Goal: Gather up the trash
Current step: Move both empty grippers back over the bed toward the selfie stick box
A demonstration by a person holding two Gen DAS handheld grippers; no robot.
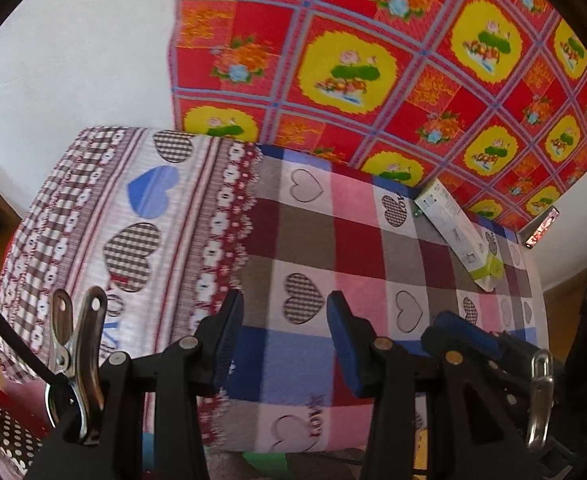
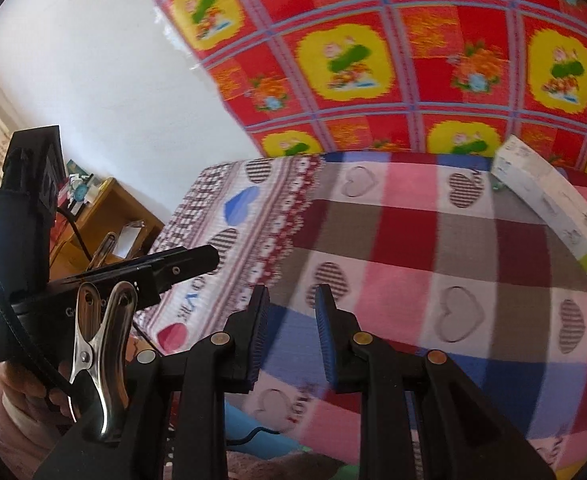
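A: Where's the trash from here?

B: The white carton with the green end [image 1: 459, 232] lies on the bed's checked heart-print blanket [image 1: 305, 240], over at the far right edge, close under the red and yellow floral cloth [image 1: 373, 60] hanging behind. It sits ahead of both tongs and off to their right, well apart from either.

A: How is it lying?

B: Flat, I think, with its long axis running diagonally, white end farther away, green end nearer and to the right. In the right wrist view the same carton [image 2: 553, 208] looks larger and closer, so I judge the right hand better placed to reach it.

A: And the tongs?

B: The left tongs [image 1: 283, 344] stand partly open with only blanket showing between the blue pads. The right tongs [image 2: 291, 340] are parted more narrowly, also with nothing between them. Neither touches anything I can see.

A: Best approach?

B: Probably swing right and close across the carton's narrow width, not along its length
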